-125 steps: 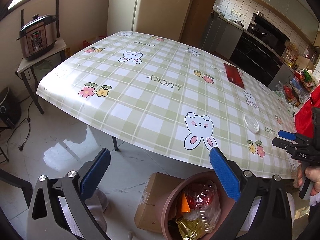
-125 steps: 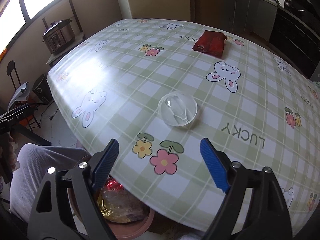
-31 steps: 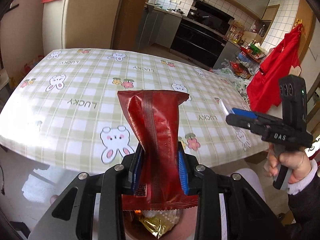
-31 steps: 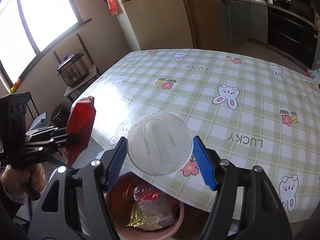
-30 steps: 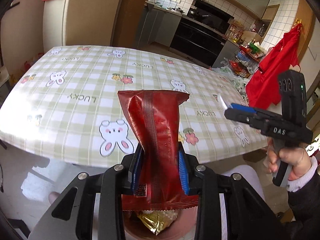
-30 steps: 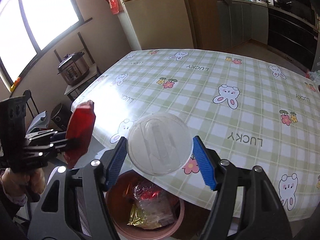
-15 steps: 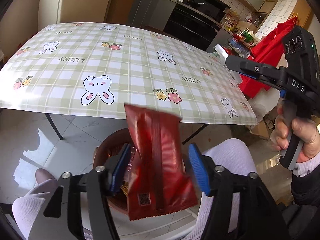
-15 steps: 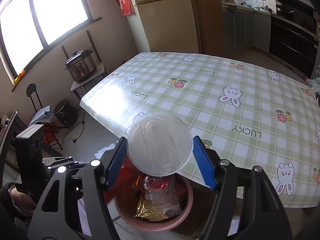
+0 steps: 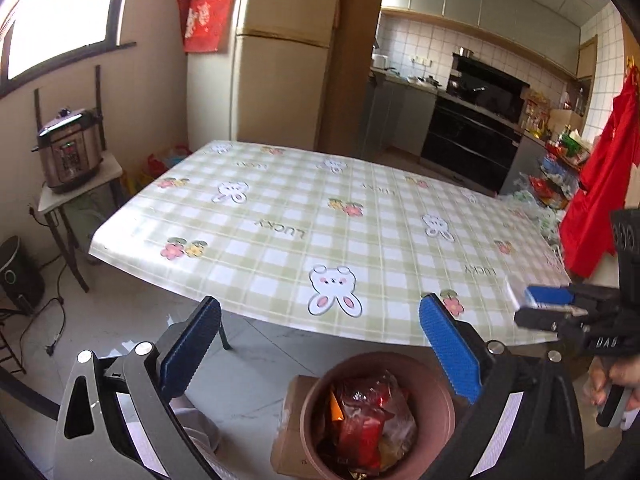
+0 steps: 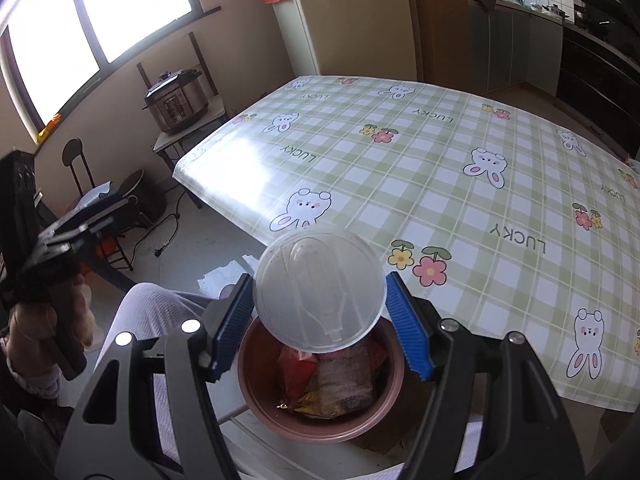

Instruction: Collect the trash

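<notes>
My left gripper (image 9: 320,350) hangs over the brown trash bin (image 9: 438,394) with its jaws opening wide and nothing between them. A red snack wrapper (image 9: 360,416) lies in the bin on top of other wrappers. My right gripper (image 10: 320,314) is shut on a clear round plastic lid (image 10: 320,288), held above the bin (image 10: 320,430) just off the table's near edge. In the left wrist view the right gripper (image 9: 548,308) shows at the right with the lid (image 9: 513,293) seen edge-on. In the right wrist view the left gripper (image 10: 80,220) shows at the left.
The table (image 9: 320,220) wears a green checked cloth with bunnies. A cardboard box (image 9: 292,420) stands beside the bin. A pressure cooker (image 9: 68,152) sits on a side table at the left. A person's legs in light trousers (image 10: 148,312) are beside the bin.
The left gripper let go of the red wrapper, which dropped into the bin, and its jaws spread wide. The right gripper carried the lid back to over the bin.
</notes>
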{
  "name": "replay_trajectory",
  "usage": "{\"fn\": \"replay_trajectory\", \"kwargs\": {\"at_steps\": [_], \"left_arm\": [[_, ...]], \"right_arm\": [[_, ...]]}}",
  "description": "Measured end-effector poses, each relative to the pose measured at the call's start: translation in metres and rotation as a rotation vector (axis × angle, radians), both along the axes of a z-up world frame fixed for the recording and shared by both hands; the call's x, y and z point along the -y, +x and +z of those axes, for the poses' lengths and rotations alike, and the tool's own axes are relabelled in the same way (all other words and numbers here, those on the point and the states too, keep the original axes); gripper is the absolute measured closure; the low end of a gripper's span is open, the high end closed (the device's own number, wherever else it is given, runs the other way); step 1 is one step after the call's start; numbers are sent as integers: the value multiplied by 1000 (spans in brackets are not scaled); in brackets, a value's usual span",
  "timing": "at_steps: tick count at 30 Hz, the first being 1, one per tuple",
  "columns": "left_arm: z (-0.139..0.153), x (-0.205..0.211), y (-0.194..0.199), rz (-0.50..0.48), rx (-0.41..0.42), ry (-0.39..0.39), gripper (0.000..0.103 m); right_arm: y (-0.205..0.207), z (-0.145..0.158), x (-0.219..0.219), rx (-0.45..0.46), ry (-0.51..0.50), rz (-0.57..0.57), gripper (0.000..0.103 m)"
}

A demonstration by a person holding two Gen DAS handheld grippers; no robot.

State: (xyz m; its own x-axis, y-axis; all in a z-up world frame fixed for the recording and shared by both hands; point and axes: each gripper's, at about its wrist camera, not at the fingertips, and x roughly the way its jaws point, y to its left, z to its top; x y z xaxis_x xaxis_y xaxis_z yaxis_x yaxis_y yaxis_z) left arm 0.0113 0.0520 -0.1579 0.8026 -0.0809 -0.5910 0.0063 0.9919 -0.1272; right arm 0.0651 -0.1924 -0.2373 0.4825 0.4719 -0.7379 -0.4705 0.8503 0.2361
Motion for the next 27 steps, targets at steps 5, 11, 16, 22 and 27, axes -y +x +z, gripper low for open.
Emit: {"fn": "replay_trajectory", "kwargs": {"at_steps": [5,11,16,22,27], "left_arm": [[12,-15,-5,57,36,3,6],[15,-20,-7,68,30,-15,6],[16,-17,-10,53,34,-2,6],[19,-15,-12,41,40,15,6],[19,-11,-11,59,30,58,6]], "right_arm": [[-7,-11,-15,-22,-35,47,36],[-12,-14,-25,-29,-58,82,35],[-12,-13,-27,-23,-64,83,22],[-12,-9,-29,5,-91,72,6],[-11,2,-26,63,-142,43,6]]}}
